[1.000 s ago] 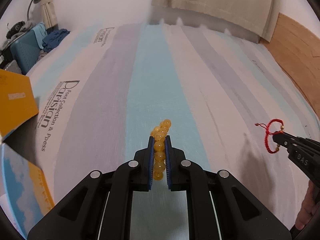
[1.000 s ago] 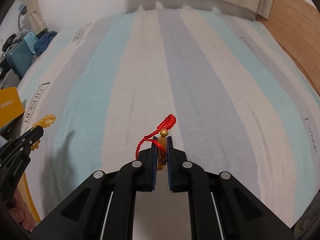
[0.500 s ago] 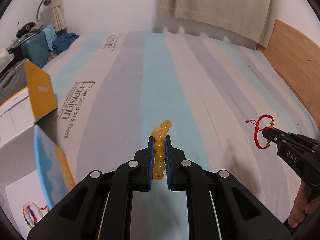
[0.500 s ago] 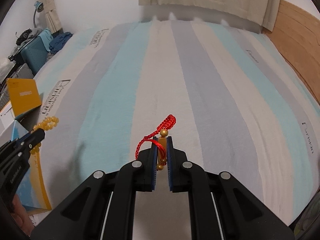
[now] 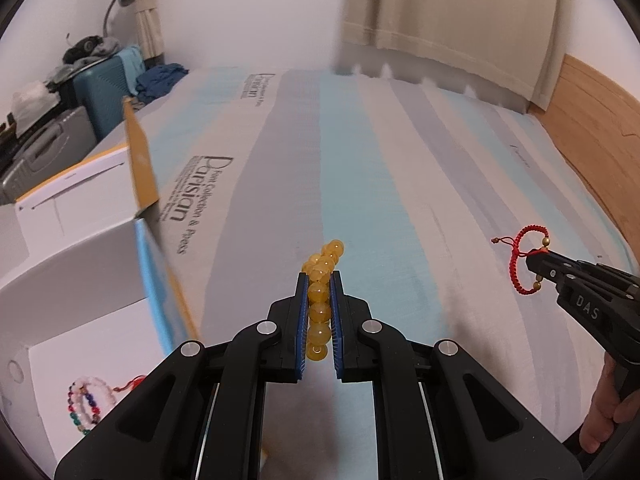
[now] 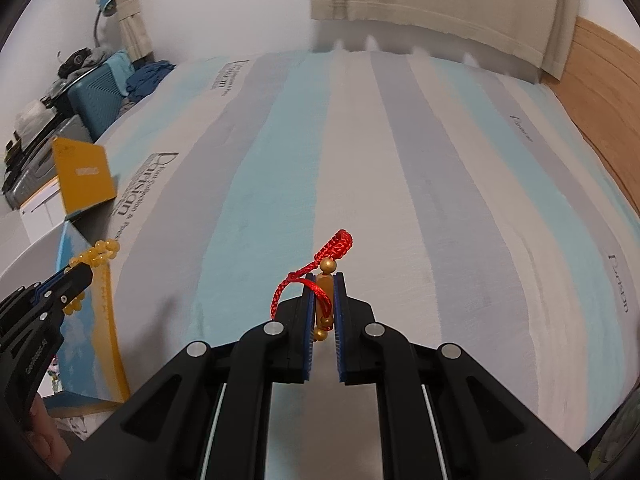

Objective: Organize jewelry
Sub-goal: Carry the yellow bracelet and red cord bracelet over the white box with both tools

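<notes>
Above the striped bed [image 5: 400, 168], our left gripper [image 5: 319, 280] has its jaws clenched on the amber bead bracelet [image 5: 320, 312]; our right gripper [image 6: 323, 280] clamps the red cord bracelet [image 6: 332, 248].

right gripper [image 6: 323, 304] clamps red cord bracelet [image 6: 325, 276] | left gripper [image 6: 78, 280], probably clamping amber beads [image 6: 98, 254]

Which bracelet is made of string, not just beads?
The red bracelet in the right tongs. It is braided cord with a few gold beads; the yellow bracelet and the one in the box are all beads.
</notes>
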